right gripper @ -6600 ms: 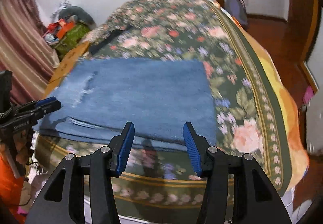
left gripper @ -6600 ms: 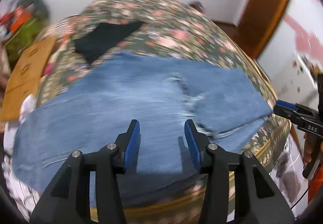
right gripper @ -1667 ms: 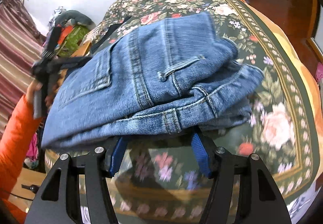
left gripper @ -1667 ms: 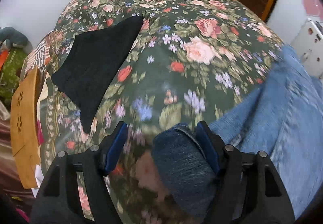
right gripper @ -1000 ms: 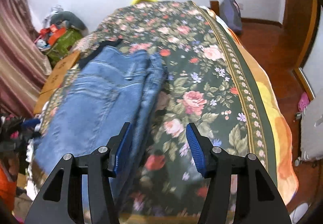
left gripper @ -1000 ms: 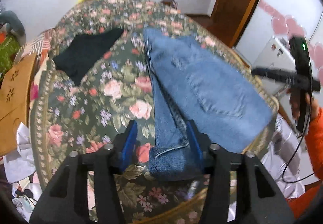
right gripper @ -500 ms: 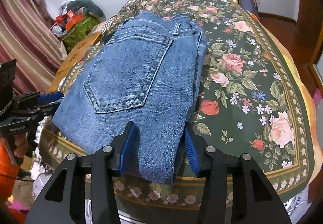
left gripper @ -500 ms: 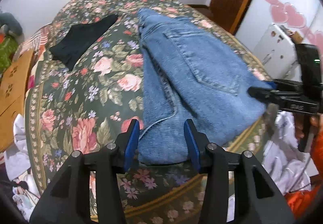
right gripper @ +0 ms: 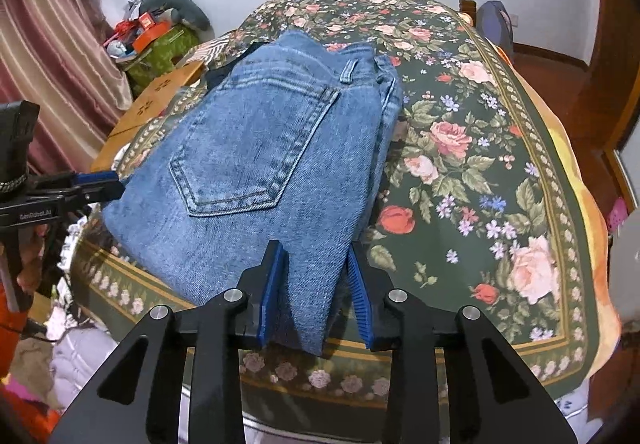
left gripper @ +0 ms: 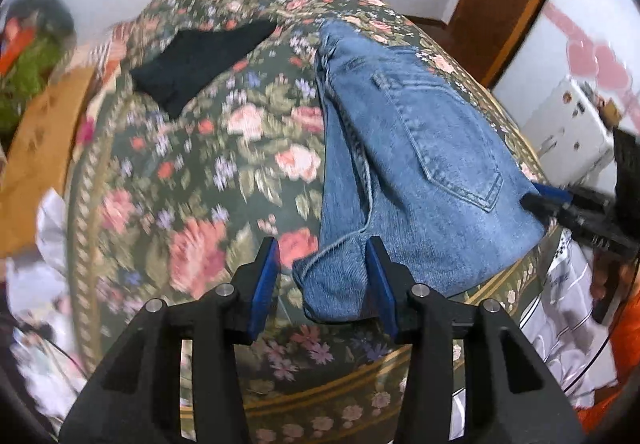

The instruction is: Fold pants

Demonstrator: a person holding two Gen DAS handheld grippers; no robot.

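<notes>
Folded blue jeans [right gripper: 260, 148] lie back pocket up on the floral bedspread [right gripper: 480, 164], near its front edge. My right gripper [right gripper: 314, 284] straddles their near right corner. Its jaws are closing; the denim lies flat between them, with a dark gap along the right pad. My left gripper [left gripper: 322, 284] is open around the other near corner of the jeans [left gripper: 420, 148]. That denim rests against the right pad, and bedspread shows beside the left pad. Each gripper also shows in the other's view: the right gripper [left gripper: 544, 198] and the left gripper [right gripper: 100, 182].
A black garment [left gripper: 200, 60] lies on the bed beyond the jeans. A brown box [right gripper: 160, 96], a green bag with clutter [right gripper: 160, 44] and a curtain [right gripper: 52, 44] stand left of the bed. A white appliance [left gripper: 568, 124] is on the right. An orange sleeve [left gripper: 624, 356] shows low down.
The jeans went from spread flat to a folded stack, pocket up. In the last half second the right jaws narrowed around their corner, and a gap appeared beside the left gripper's left pad.
</notes>
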